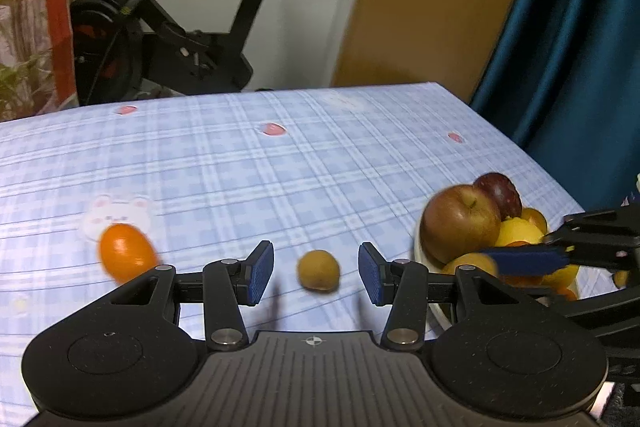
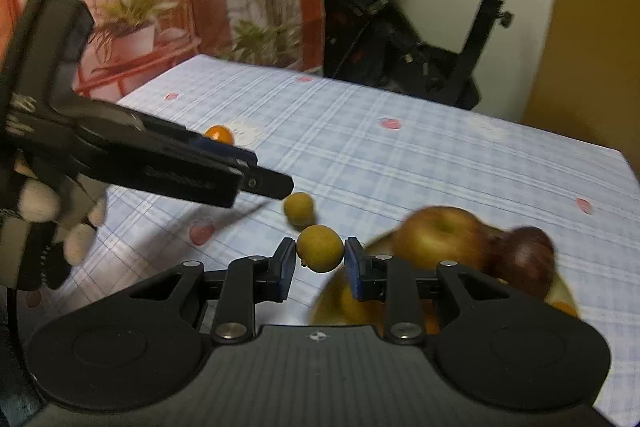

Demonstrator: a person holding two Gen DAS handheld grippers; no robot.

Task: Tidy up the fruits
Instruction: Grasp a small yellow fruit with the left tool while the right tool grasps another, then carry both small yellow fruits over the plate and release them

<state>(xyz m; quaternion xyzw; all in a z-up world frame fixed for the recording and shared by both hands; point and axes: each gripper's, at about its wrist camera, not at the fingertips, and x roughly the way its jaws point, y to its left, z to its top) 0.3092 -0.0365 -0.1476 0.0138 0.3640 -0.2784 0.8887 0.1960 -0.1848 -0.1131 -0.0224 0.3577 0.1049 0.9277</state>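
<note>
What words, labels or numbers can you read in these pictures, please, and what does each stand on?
No text can be read here.
Embossed lettering on the side of the left gripper, seen from the right wrist: too blurred to read.
Yellow sticker on the exercise bike: too small to read.

Exercise bike [image 1: 168, 27], blue curtain [image 1: 568, 39]

Small yellow-brown fruit [image 2: 320, 247] clamped at 12 o'clock; its twin [image 2: 298, 208] lies beyond; bowl [image 2: 320, 311] heaped, 3 o'clock
</note>
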